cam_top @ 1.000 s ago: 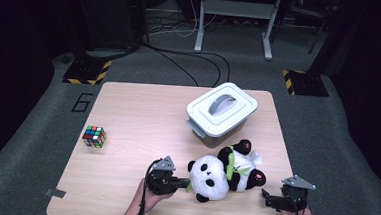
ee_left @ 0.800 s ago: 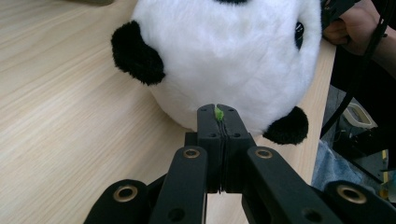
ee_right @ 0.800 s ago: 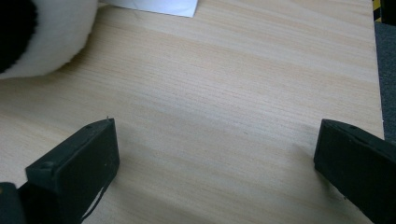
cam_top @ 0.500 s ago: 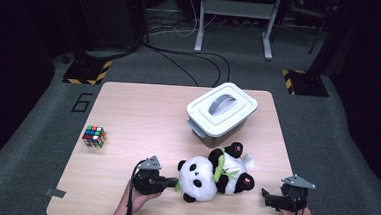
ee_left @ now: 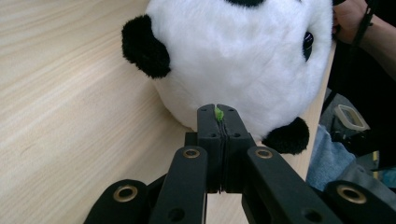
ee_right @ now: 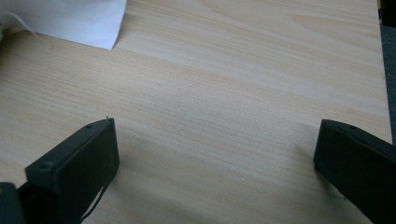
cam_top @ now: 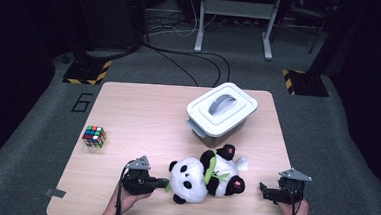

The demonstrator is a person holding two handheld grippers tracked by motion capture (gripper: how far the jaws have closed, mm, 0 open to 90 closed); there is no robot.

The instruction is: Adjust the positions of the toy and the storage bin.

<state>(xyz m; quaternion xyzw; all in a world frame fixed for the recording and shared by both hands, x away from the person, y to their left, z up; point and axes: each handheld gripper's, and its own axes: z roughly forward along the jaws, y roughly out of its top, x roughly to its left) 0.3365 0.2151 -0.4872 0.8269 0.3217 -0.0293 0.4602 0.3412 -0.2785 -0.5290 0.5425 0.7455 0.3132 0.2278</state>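
Tabletop [cam_top: 143,109] layout, from your left: a colour cube [cam_top: 94,136] sits alone near the left edge, well apart from everything else. Next comes your left claw [cam_top: 163,182], held low close to the near edge and pointing toward the right. In the left gripper view its jaws are pressed together with almost no gap, and a small green scrap [ee_left: 218,113] is pinched between the tips, right against the white fur of the plush panda's head. Whether that scrap belongs to the green leaf trim on the toy's chest cannot be told from here. The plush panda [cam_top: 205,174] lies on its side just beside that claw, in the near middle of the tabletop, its head toward your left claw and its black legs toward the right; in the left gripper view [ee_left: 233,56] the round white head with two black ears shows just beyond the jaws. Behind the panda, toward the far right part of the tabletop, stands a white lidded box [cam_top: 221,114] with a grey handle on top, close to the toy's feet. Farthest right, your right claw [cam_top: 264,191] hovers near the near right corner, apart from the panda, its jaws spread wide with bare wood between them and nothing held.
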